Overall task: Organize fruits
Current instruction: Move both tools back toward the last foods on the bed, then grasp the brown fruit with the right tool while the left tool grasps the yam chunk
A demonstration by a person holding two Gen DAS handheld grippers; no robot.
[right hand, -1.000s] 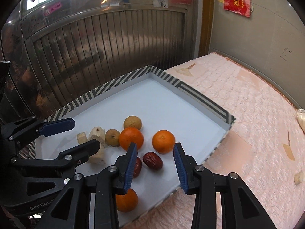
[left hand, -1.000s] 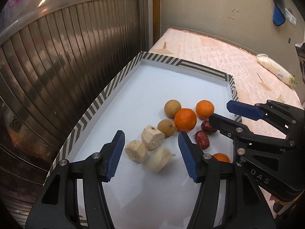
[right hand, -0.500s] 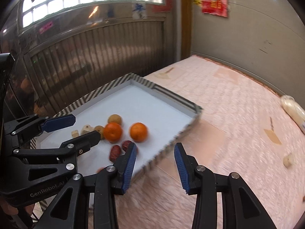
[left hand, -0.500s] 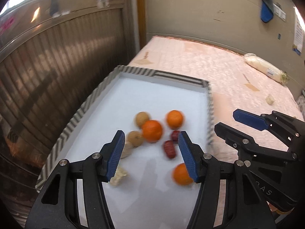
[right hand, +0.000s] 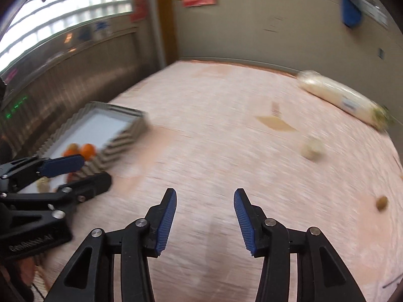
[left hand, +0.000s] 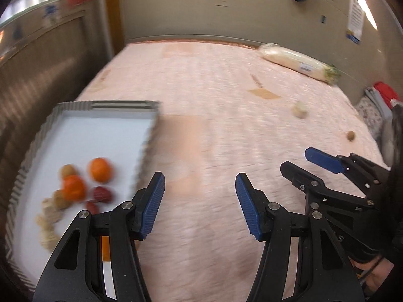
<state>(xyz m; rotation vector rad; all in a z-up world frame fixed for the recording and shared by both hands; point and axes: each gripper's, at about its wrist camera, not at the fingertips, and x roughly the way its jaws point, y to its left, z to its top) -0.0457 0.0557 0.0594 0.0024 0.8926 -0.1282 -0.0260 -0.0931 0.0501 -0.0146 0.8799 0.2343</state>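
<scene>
The left gripper [left hand: 200, 201] hangs released over the pink quilted mat [left hand: 226, 115], nothing between its jaws. The right gripper [right hand: 205, 216], jaws just widening, is likewise empty. At the frame's left, the striped-rim tray [left hand: 105, 105] holds oranges [left hand: 100, 169] and red dates [left hand: 102, 194]. One pale chunk [right hand: 312, 148] and a small brown fruit [right hand: 382, 202] lie at right.

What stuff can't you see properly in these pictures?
- Left wrist view: the fruits in the tray are smeared by motion blur; the pale chunks can't be identified.
- An orange bit is mostly hidden behind the left gripper.
- Right wrist view: the left gripper's fingers cover most of the fruit pile.
- The small brown thing on the pink cover is too small and blurred to name.
</scene>
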